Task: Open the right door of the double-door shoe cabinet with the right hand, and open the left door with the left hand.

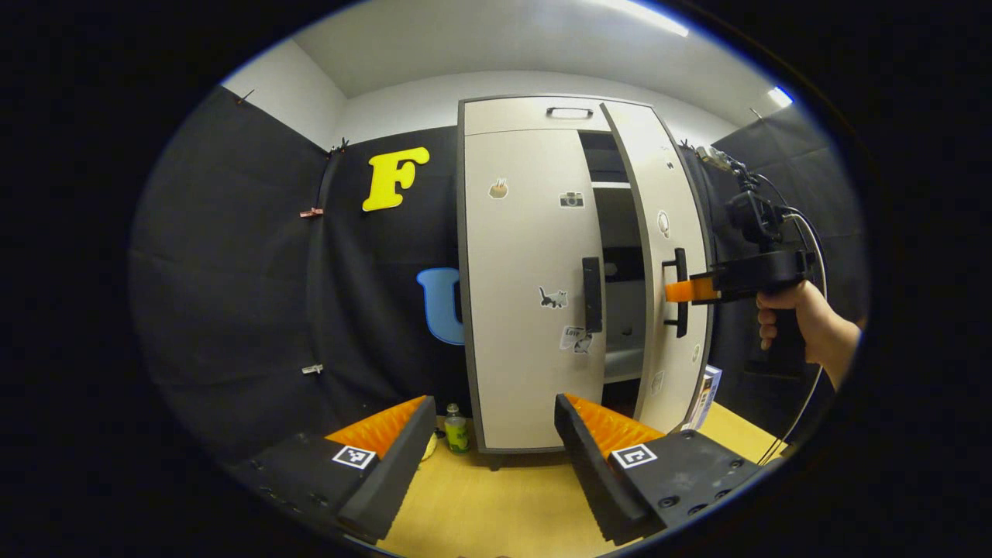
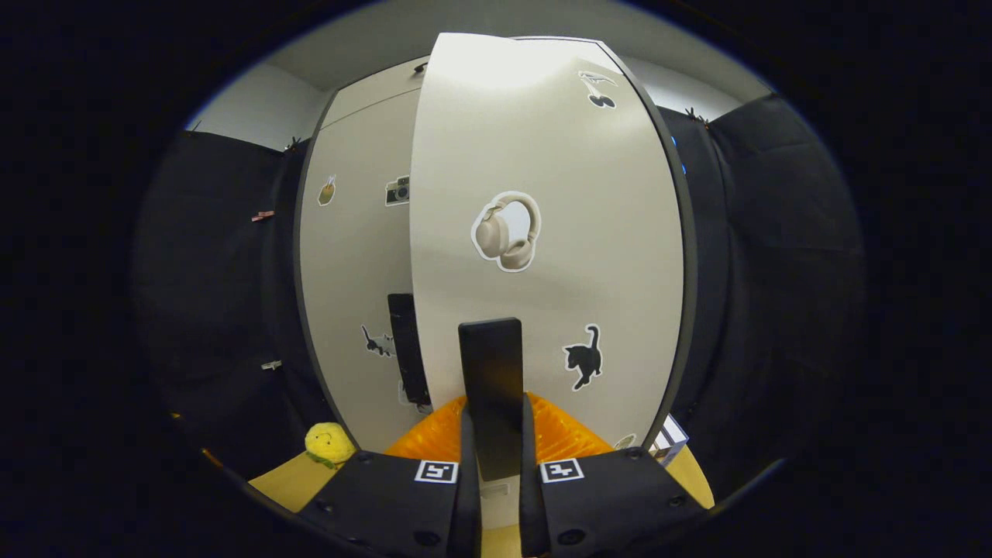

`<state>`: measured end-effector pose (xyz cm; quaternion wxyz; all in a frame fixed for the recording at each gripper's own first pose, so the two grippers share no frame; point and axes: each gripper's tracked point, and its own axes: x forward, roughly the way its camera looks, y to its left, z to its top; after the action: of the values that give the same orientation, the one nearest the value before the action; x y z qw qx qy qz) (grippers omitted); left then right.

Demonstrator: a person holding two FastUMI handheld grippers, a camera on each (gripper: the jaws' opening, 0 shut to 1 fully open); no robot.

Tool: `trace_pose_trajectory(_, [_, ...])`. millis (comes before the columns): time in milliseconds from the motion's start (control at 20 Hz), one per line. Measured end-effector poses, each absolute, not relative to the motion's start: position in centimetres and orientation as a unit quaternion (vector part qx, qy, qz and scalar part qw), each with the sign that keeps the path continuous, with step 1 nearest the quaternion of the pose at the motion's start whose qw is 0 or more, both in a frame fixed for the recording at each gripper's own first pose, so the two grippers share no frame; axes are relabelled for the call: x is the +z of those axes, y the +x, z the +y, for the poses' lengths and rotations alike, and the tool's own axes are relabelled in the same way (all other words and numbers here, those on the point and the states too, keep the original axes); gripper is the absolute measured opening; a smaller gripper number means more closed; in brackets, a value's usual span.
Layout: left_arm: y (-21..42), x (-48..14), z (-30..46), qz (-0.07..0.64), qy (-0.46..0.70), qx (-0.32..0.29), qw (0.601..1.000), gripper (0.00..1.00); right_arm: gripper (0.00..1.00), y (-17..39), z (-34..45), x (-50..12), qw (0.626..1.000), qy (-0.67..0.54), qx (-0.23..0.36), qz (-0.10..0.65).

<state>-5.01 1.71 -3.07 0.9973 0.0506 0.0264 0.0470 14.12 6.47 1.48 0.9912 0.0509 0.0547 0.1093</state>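
Note:
The tall pale shoe cabinet [image 1: 535, 116] stands ahead on a wooden surface. Its left door [image 1: 519, 256] is closed, with a black vertical handle [image 1: 592, 294] at its inner edge. The right door [image 1: 659, 194] is swung partly out, showing dark shelves behind it. A hand [image 1: 806, 318] holds my right gripper [image 1: 682, 291] against that door's black handle [image 1: 681, 310]. In the right gripper view the right gripper [image 2: 496, 411] is shut on this handle [image 2: 490, 356], close to the door face [image 2: 542, 155]. My left gripper [image 1: 492, 403] is open and empty, well back from the left door.
A small green bottle [image 1: 456, 430] and a yellow soft toy [image 2: 328, 443] sit by the cabinet's left foot. A box [image 1: 707, 395] leans at its right side. The wooden surface [image 1: 496, 496] runs between my left gripper and the cabinet. Black cloth walls close in on both sides.

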Motion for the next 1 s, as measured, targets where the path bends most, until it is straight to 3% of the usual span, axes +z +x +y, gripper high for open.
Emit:
trace_pose_trajectory(600, [-7.0,-2.6,-9.1,0.020,0.012,0.050,0.998,0.95,0.23,9.2,-1.1,1.9,0.986,0.050,0.155,0.049])
trace_pose_trajectory(850, [-8.0,-3.0,-11.0,0.028,0.010,0.060,0.998,0.95,0.22,8.5,-6.3,1.8,0.990,0.052,0.120,0.055])
trace_pose_trajectory(1000, [-7.4,-2.4,-11.0,0.025,0.030,0.048,0.998,0.95,0.22,8.9,-12.4,1.5,0.996,0.037,0.056,0.050])
